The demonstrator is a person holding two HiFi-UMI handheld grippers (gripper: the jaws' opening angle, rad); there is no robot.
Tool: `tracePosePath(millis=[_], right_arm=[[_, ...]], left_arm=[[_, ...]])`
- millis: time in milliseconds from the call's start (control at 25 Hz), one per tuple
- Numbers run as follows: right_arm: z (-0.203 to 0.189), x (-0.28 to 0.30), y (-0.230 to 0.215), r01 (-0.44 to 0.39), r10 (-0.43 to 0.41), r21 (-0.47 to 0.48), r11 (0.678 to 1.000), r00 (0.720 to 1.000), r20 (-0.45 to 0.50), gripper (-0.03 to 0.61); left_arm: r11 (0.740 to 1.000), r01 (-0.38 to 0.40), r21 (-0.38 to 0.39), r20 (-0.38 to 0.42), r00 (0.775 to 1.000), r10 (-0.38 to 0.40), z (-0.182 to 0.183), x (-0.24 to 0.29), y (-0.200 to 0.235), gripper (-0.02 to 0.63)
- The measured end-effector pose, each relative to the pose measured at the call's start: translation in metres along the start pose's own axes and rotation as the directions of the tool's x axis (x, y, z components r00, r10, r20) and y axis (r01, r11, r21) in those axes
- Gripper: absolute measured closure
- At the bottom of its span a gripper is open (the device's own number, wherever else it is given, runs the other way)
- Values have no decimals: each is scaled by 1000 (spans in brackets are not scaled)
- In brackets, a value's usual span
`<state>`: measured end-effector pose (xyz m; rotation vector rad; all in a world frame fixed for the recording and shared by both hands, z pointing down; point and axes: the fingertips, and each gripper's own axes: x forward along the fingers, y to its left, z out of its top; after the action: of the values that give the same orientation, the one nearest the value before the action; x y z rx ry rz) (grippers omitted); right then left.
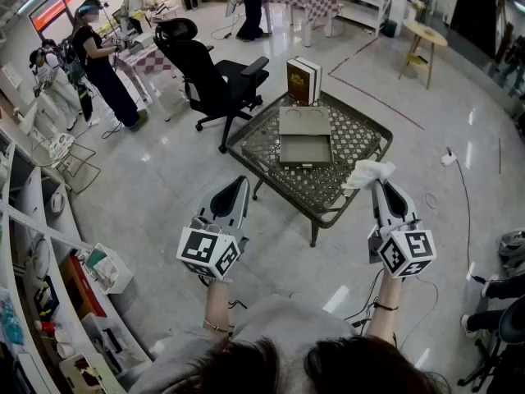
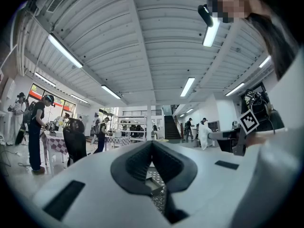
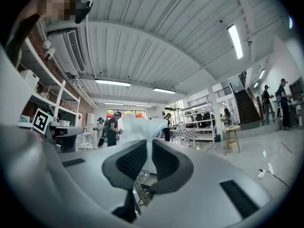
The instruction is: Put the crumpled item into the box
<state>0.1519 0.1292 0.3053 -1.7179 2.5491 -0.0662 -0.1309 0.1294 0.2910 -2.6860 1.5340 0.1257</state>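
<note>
Looking steeply down into a wide workshop room with a glossy pale grey floor point(image 1: 164, 195), crossed by thin red tape lines beyond the table. Showing in the middle a low square table point(image 1: 361, 138), with a top of dark metal mesh, open like a grid, and thin dark legs. Finding on that table a flat grey box point(image 1: 305, 150), rectangular and matte like cardboard, lying open with its lid laid back toward the far side of the table. Noting at the far corner of the table two dark book-like blocks point(image 1: 302, 80), upright, with pale edges. Placing to the left of the table a black office chair point(image 1: 213, 76) with a mesh back and a star base. Seeing farther off, beyond the table to the right, a small round wooden stool point(image 1: 424, 33), and far to the left of the table some persons in dark clothes beside checkered tables.

Pinching the crumpled item point(image 1: 367, 172), white, thin and wrinkled like tissue paper, between the ribbed black pads of the right gripper point(image 1: 377, 185). Holding it in the air over the near right edge of the table, not in the box. Hanging the left gripper point(image 1: 243, 180) just off the near left side of the table, jaws pressed together, with nothing between them.
</note>
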Motion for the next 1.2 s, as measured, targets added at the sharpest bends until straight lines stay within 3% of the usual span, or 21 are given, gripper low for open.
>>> tracePosePath(millis=[1200], right_arm=[[-22,16,-30,-55,57,46,997,997,-50,525]], left_arm=[[999,-18,-38,-86,996,15,-30,21,-26,597]])
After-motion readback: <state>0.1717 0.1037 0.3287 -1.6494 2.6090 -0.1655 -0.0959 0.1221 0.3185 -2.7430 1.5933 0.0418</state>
